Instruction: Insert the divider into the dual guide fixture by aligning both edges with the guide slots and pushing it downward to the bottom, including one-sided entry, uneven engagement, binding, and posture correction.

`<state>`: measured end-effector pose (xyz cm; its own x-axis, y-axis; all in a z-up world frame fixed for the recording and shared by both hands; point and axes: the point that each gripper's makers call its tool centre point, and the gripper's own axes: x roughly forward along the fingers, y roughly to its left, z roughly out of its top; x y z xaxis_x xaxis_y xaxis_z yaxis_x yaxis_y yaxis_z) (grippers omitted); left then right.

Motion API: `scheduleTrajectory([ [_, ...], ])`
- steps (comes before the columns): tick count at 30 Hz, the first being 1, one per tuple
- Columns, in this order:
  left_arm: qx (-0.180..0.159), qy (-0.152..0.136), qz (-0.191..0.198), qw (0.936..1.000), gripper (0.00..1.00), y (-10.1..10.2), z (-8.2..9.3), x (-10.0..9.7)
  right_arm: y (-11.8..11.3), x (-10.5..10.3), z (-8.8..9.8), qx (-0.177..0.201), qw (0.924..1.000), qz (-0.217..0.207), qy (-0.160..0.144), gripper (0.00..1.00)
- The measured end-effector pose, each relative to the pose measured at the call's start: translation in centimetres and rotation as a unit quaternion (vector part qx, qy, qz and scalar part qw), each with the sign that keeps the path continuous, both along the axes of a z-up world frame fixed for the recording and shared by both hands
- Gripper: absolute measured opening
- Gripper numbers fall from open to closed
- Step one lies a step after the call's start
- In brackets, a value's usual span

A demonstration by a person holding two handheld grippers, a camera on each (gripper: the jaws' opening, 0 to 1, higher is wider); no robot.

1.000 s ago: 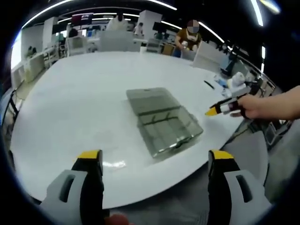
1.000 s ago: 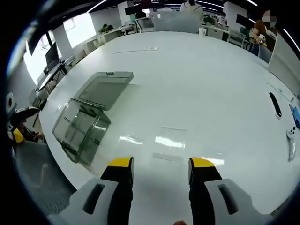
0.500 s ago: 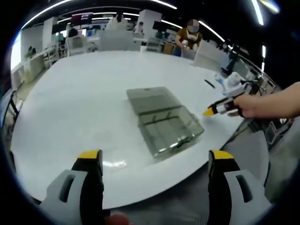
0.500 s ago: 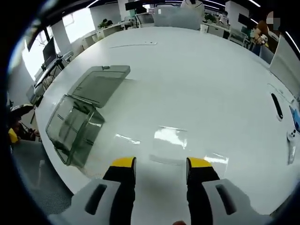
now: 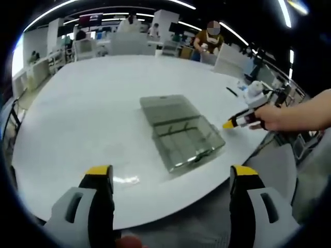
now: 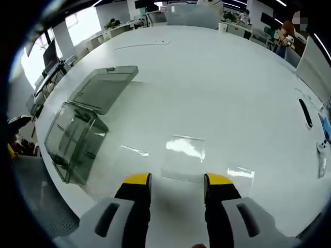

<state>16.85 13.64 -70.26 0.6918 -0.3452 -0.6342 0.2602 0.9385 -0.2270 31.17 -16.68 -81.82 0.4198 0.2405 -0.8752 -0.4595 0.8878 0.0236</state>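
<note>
Reaching for the clear divider [image 6: 183,157] lying flat on the table [image 6: 227,82], right gripper [image 6: 176,181] released just before it. Left gripper [image 5: 170,178] released, empty. Next: grasp it, carry it to the fixture [image 6: 72,139].

i see a smoky grey clear fixture box [image 5: 181,132] on the glossy white worktop [image 5: 83,103], a clear colourless divider [image 6: 183,157], and yellow-tipped black fingers [image 6: 135,182] on my grey right tool [image 6: 170,183].
</note>
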Motion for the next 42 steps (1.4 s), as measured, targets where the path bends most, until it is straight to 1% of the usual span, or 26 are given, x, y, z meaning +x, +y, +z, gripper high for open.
scheduleTrajectory([
  [3, 0.000, 0.000, 0.000, 1.0000, 0.91, 0.02, -0.06, -0.03, 0.02, -0.05, -0.22, 0.000, 1.0000, -0.001, 0.001, 0.37],
  [12, -0.001, 0.002, 0.002, 1.0000, 0.91, 0.00, -0.20, -0.14, -0.24, 0.15, -0.19, -0.014, 0.9999, -0.002, -0.006, 0.33],
  [16, -0.001, 0.001, 0.003, 1.0000, 0.91, -0.06, -0.16, -0.11, -0.26, 0.24, -0.20, -0.018, 0.9998, -0.009, -0.004, 0.33],
  [42, -0.002, 0.003, 0.007, 1.0000, 0.91, 0.09, -0.31, -0.49, -0.17, 0.36, -0.23, -0.021, 0.9998, -0.003, 0.004, 0.30],
])
